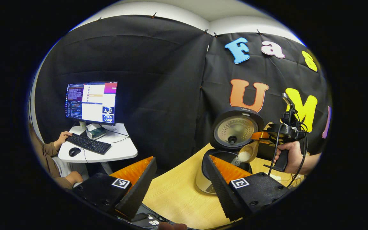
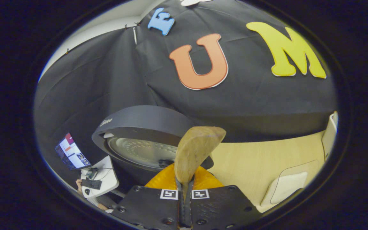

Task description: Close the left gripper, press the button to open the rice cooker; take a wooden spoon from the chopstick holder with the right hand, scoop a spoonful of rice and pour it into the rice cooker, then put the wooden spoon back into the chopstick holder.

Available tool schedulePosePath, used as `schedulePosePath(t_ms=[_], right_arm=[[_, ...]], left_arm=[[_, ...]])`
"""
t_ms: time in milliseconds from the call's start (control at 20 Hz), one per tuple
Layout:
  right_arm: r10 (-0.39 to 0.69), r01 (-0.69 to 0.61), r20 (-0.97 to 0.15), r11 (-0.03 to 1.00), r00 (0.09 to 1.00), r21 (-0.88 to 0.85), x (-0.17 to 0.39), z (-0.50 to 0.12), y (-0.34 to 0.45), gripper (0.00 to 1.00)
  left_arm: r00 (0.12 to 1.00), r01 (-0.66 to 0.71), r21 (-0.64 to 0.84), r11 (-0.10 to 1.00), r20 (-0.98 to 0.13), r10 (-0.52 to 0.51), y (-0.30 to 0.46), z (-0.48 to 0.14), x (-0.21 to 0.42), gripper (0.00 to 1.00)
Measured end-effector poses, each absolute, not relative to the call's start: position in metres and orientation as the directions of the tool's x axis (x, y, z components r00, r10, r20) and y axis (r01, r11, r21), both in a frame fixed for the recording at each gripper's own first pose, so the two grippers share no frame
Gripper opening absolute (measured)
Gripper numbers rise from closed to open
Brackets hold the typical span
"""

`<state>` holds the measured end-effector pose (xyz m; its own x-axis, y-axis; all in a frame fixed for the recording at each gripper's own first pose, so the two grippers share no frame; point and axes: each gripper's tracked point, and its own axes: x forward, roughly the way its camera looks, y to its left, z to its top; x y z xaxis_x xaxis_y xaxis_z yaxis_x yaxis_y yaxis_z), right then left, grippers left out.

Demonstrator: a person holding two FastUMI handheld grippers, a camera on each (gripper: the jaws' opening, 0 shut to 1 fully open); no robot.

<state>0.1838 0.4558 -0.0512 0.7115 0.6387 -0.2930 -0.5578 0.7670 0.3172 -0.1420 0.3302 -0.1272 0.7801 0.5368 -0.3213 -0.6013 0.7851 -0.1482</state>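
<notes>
The rice cooker [image 1: 208, 182] stands on the wooden table with its lid [image 1: 236, 129] swung up. Over its open pot, a wooden spoon [image 1: 249, 152] is tipped and white rice [image 1: 241, 157] spills from it into the pot. A hand holds my right gripper [image 1: 260, 135] just right of the lid, shut on the spoon's handle. In the right gripper view, the spoon [image 2: 196, 150] rises between the closed fingers of the right gripper [image 2: 186, 182], with the lid [image 2: 142, 140] behind it. My left gripper [image 1: 180, 179] stands open in front of the cooker, nothing between its fingers.
A wooden table [image 1: 177, 195] carries the cooker. A pale container [image 2: 286, 185] and a white object [image 2: 330, 134] sit at the table's right side. Off to the left is a small white desk [image 1: 120, 150] with a monitor [image 1: 91, 102], a keyboard [image 1: 89, 143] and a seated person [image 1: 48, 153].
</notes>
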Motion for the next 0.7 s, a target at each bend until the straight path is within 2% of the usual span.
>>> schedulePosePath(t_ms=[300, 700], right_arm=[[0.615, -0.621, -0.222, 0.782, 0.757, 0.050, 0.174, -0.040, 0.467, 0.01], [0.637, -0.633, -0.104, 0.708, 0.764, -0.312, 0.149, -0.023, 0.485, 0.01]], left_arm=[[0.776, -0.612, -0.164, 0.774, -0.318, 0.546, 0.334, -0.128, -0.147, 0.99], [0.773, -0.620, -0.196, 0.759, -0.319, 0.549, 0.335, -0.132, -0.148, 0.99]])
